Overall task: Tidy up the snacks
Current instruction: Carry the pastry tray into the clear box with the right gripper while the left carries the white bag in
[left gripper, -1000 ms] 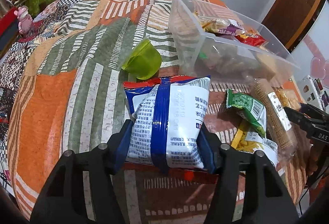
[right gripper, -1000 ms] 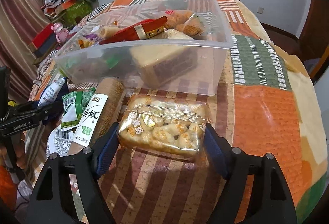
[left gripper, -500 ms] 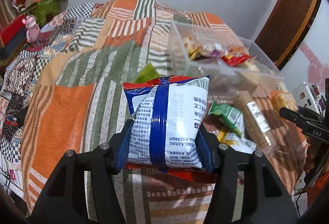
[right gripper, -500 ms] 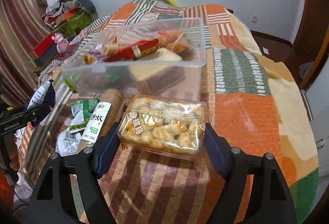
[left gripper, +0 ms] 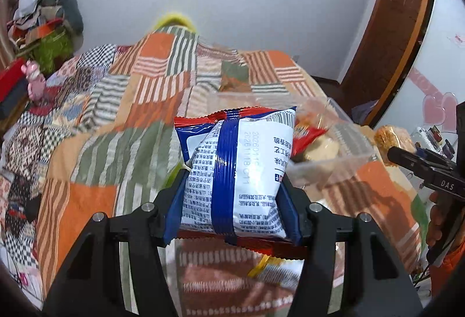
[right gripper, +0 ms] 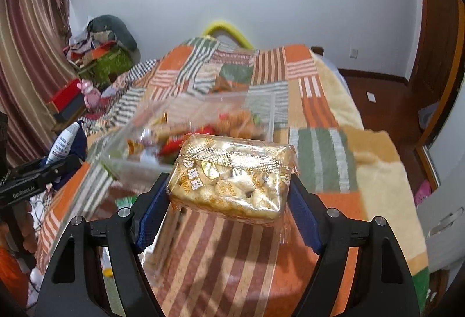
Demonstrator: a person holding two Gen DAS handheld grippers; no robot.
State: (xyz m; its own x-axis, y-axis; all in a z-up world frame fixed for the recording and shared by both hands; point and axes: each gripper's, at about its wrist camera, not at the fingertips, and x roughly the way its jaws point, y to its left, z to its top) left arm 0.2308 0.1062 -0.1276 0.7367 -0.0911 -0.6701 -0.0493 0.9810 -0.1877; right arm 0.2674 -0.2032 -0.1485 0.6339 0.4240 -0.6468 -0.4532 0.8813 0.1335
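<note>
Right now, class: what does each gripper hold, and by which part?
Left gripper: white-and-blue snack bag, by its lower sides. Right gripper: clear pastry pack, by its two ends.

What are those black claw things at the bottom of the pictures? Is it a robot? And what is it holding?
No robot here. A person holds one grabbing tool in each hand, and each tool has a small camera looking forward along its two fingers. So there are two pictures, one per tool.

In the left camera's picture, the left hand-held gripper squeezes a blue and white snack bag. In the right camera's picture, the right hand-held gripper squeezes a clear pack of golden puffed snacks. Both packs are lifted above a bed with a patchwork blanket.

On the blanket stands a clear plastic box that already has snacks in it. It looks blurry, because the cameras are moving.
</note>
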